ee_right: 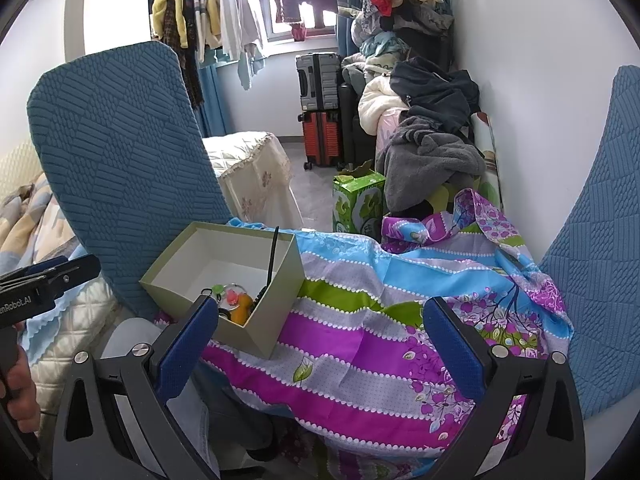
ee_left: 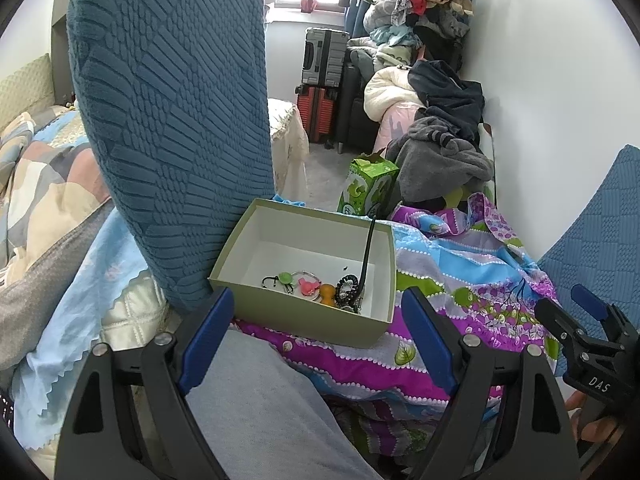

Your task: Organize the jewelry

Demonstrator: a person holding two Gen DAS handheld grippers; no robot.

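- Left gripper [ee_left: 318, 334], seen in the left wrist view, is spread wide and holds nothing, low in the frame just short of the box [ee_left: 304, 322] at centre.
- Small jewelry pieces [ee_left: 316, 288] lie bunched on the box floor toward its near wall; a black stick [ee_left: 368, 254] leans on the right wall.
- Right gripper [ee_right: 320, 340], in the right wrist view, is likewise released and bare, over the striped cloth [ee_right: 360, 320] at lower centre.
- Box sits left of centre; no loose jewelry shows on the cloth.
- Judgement: the scene fits sorting finished or pieces awaiting separation; any pick should descend vertically and take one item alone.
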